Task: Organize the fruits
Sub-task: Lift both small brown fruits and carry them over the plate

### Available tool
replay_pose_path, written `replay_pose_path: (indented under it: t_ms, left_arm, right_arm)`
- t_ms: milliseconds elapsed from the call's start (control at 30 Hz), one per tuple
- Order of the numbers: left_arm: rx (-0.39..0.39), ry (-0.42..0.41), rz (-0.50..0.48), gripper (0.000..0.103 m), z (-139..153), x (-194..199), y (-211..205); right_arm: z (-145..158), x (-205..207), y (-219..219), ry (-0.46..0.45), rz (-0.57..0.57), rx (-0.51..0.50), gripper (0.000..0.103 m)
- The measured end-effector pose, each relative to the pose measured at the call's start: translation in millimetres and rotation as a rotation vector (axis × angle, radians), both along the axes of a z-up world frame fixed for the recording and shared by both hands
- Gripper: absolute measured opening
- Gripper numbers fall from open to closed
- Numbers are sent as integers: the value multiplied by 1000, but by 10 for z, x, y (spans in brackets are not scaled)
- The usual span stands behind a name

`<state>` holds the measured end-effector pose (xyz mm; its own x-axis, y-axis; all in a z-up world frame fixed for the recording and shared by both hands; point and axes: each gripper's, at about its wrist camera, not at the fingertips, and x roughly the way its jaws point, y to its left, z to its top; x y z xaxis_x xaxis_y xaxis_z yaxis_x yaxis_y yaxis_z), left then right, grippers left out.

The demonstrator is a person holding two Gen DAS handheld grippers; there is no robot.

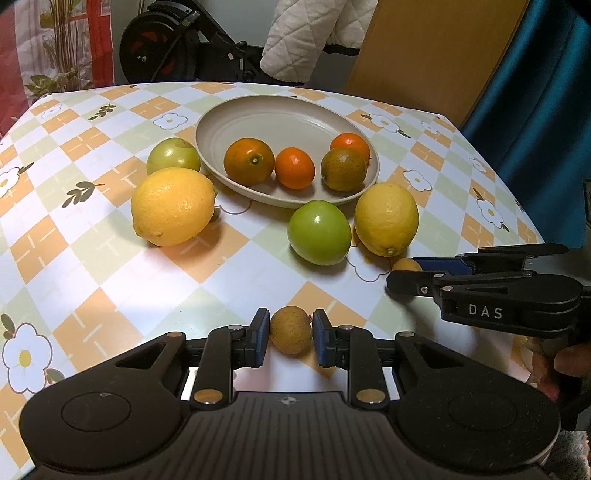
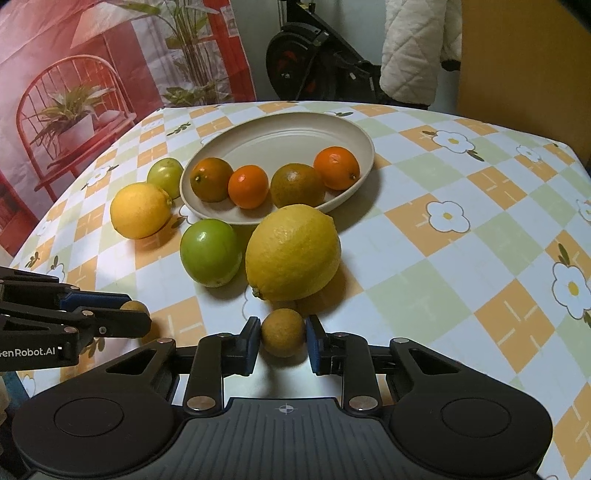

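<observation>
My left gripper (image 1: 290,336) is shut on a small brown longan (image 1: 290,330) near the table's front edge. My right gripper (image 2: 283,334) is shut on a second small longan (image 2: 283,332), just in front of a big lemon (image 2: 293,253). A beige oval plate (image 1: 258,114) holds several oranges (image 1: 294,168). Two lemons (image 1: 173,206) and two green fruits (image 1: 319,232) lie on the table around the plate's near side. The right gripper shows in the left wrist view (image 1: 406,273) and the left gripper shows in the right wrist view (image 2: 138,315).
The table has a checked flower-pattern cloth (image 2: 461,229). Behind it stand a scooter (image 1: 173,44), a hanging white quilted jacket (image 1: 310,33), a wooden board (image 1: 436,48) and a teal curtain (image 1: 546,92). A red poster (image 2: 74,92) is at the left.
</observation>
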<state>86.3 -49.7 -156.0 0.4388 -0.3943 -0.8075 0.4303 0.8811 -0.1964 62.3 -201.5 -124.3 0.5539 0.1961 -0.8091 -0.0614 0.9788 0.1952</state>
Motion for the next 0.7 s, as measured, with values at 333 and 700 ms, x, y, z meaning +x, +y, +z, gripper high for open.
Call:
replay_pose_path:
  t_ms: [333, 700]
  left_arm:
    - [-3, -23, 3, 27, 56, -27, -5]
    - [-17, -104, 5, 27, 300, 5, 23]
  right_arm:
    - [83, -138, -87, -29, -32, 4, 24]
    - [313, -253, -314, -109, -111, -15, 24]
